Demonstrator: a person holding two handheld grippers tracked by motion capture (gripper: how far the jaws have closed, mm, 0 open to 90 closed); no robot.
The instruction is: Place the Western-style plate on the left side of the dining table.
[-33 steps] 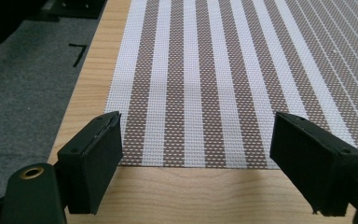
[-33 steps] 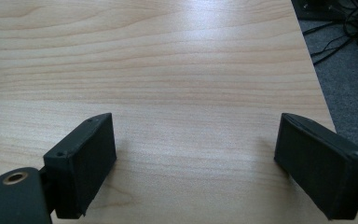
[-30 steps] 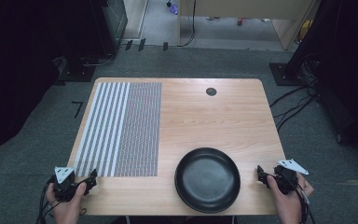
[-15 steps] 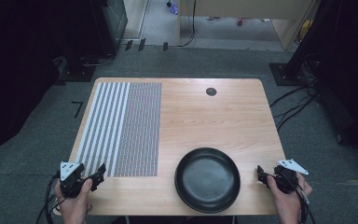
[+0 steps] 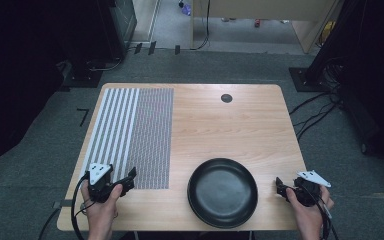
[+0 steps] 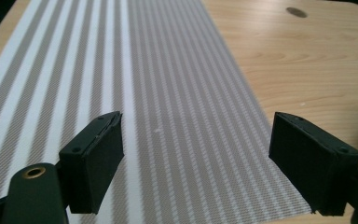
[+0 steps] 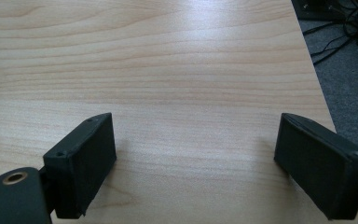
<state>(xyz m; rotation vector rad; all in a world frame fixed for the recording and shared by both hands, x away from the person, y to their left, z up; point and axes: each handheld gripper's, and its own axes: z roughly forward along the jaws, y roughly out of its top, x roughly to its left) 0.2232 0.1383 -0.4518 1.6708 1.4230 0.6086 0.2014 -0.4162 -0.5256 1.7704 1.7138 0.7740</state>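
While sitting empty near the table's (image 5: 220, 125) front edge, black pan (image 5: 222, 192), round, no long axis or handle to tell. Left of pan, left gripper (image 5: 128, 178) with jaws wide apart, holding nothing, over the near end of a striped mat (image 5: 130, 135); mat's long axis running away from pan's edge of the table. Right of pan, right gripper (image 5: 279, 186), also spread wide, clasping nothing, above bare wood.

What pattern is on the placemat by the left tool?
The placemat has broad grey-and-white stripes on one part and a fine woven weave on the other; the left gripper view shows it best.
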